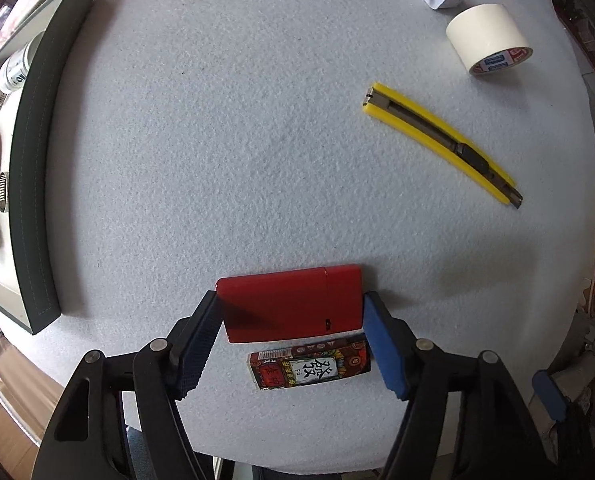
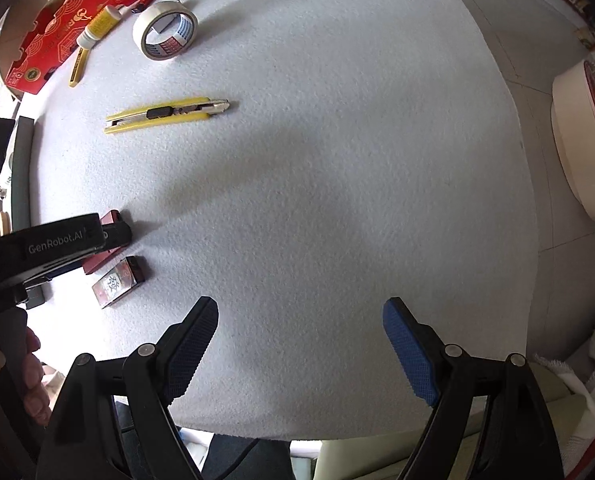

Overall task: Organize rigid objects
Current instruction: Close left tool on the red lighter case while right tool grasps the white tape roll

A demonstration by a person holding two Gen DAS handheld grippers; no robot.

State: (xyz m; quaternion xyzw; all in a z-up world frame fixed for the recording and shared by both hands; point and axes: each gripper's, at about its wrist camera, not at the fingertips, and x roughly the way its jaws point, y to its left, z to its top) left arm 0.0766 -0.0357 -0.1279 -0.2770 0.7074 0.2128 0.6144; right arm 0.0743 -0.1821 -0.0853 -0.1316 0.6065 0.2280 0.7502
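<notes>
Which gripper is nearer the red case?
Left. The left gripper straddles the red case, pads against both short ends. The right gripper hangs open over bare white felt, well off to the side of it.

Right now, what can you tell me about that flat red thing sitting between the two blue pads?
The red lighter is a slim, flat rectangular case with a glossy, smooth finish, seemingly metal or hard plastic. A thin seam marks off a cap section at one end, and a small dark mark sits near a lower corner. It lies flat on the white felt-like table cover, its lid closed. The left hand-held gripper straddles its short ends, pads at or almost touching them. A patterned small box lies just beside it.
</notes>
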